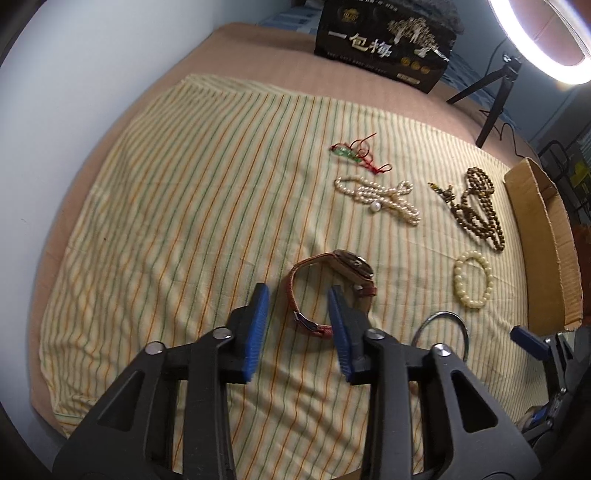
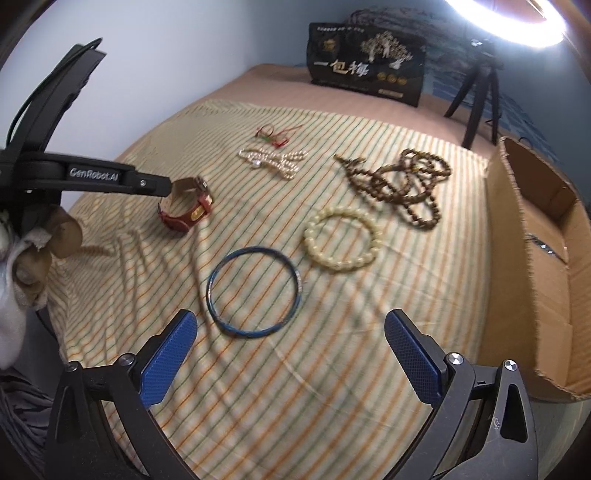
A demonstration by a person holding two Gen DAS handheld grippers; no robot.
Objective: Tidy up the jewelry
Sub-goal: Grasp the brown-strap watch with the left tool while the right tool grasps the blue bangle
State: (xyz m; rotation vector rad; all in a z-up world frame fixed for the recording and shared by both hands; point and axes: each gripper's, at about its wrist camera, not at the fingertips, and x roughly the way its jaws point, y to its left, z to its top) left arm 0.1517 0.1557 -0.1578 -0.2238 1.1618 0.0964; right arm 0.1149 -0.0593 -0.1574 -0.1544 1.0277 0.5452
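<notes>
Jewelry lies on a striped cloth. A red-strapped watch stands on edge just ahead of my open left gripper, whose right finger overlaps its strap; the watch also shows in the right wrist view. A blue bangle lies flat ahead of my open, empty right gripper. Beyond are a cream bead bracelet, brown wooden beads, a pearl necklace and a red cord charm.
An open cardboard box sits at the right edge of the cloth. A black printed bag stands at the back. A tripod and ring light are at the back right. A wall runs along the left.
</notes>
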